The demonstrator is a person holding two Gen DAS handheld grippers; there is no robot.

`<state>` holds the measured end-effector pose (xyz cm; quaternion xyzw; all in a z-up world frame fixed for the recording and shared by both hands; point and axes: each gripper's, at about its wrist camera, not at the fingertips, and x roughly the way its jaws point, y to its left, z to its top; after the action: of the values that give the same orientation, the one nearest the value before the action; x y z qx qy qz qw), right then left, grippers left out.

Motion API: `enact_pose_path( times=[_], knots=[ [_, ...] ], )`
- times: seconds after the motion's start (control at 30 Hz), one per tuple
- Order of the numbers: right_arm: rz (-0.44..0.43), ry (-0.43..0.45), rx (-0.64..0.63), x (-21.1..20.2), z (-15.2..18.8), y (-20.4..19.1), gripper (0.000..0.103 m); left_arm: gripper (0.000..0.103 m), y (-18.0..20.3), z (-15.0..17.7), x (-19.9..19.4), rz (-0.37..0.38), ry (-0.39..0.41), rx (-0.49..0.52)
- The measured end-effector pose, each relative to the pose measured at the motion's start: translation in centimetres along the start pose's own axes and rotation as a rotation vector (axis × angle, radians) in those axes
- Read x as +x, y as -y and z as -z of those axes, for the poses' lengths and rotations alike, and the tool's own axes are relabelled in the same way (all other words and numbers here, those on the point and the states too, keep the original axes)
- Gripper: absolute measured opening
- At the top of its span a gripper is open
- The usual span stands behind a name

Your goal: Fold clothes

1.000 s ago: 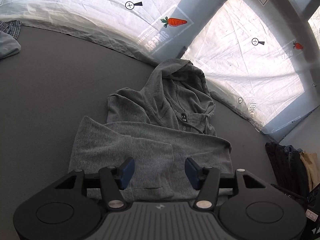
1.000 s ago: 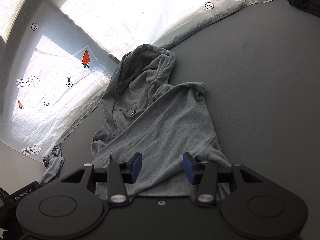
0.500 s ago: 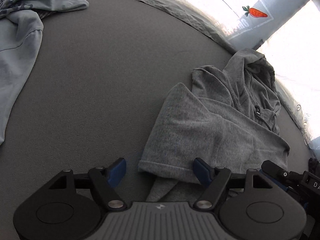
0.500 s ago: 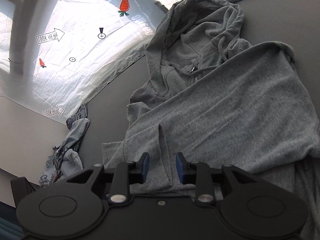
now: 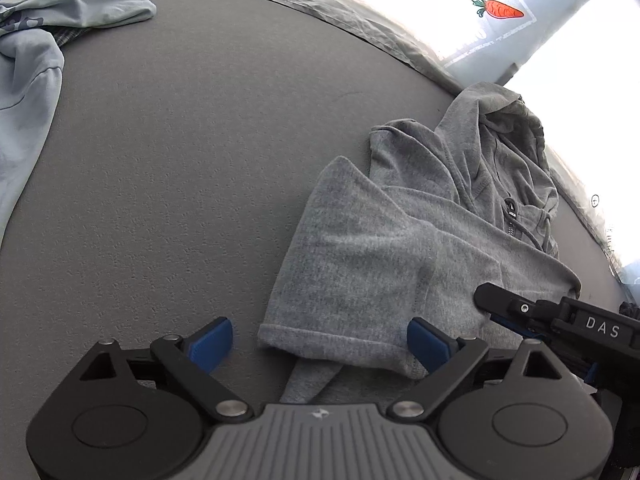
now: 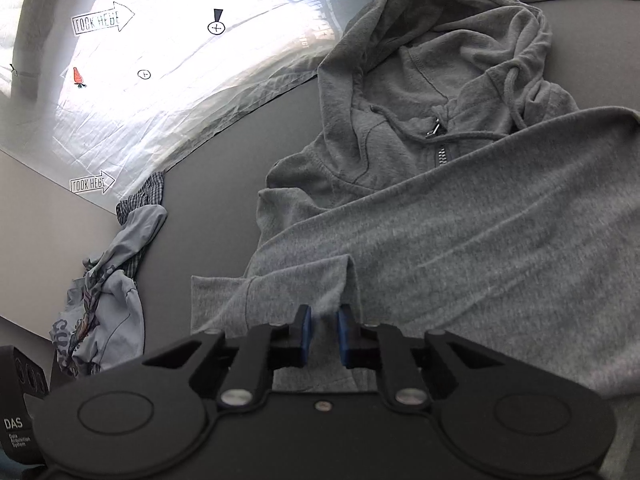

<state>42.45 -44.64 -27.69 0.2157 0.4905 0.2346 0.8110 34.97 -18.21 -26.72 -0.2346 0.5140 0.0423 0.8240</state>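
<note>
A grey zip hoodie lies on the dark grey surface with its hood at the far side and a sleeve folded across the body. My left gripper is open wide and low over the near left edge. The sleeve's cuff lies between its blue pads, untouched. My right gripper has its pads close together, pinching a raised ridge of the hoodie's fabric near the folded sleeve. In the left wrist view the right gripper reaches in from the right over the hoodie.
A pile of light-blue and plaid garments lies at the far left of the grey surface. A bright white sheet with carrot and arrow marks borders the far edge, right behind the hood.
The left gripper swung left, came down to the hoodie's near left edge and opened wider. The right gripper moved in low over the hoodie and its jaws closed on a fold of fabric.
</note>
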Motion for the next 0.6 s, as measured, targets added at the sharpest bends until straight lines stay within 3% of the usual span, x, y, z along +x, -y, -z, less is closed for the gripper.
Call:
enact_pose_path(
  times=[0.13,0.33,0.6],
  knots=[
    [0.007,0.029,-0.031,-0.9,0.0,-0.3,0.005,0.095,0.3,-0.2,0.1,-0.005,-0.008,0.004],
    [0.07,0.066,-0.121,-2.6,-0.1,-0.8,0.005,0.095,-0.3,-0.4,-0.9,0.057,0.0,-0.045],
    [0.198,0.156,-0.131,-6.4,-0.7,1.9,0.005,0.095,1.9,-0.8,-0.6,-0.003,0.021,0.066]
  ],
)
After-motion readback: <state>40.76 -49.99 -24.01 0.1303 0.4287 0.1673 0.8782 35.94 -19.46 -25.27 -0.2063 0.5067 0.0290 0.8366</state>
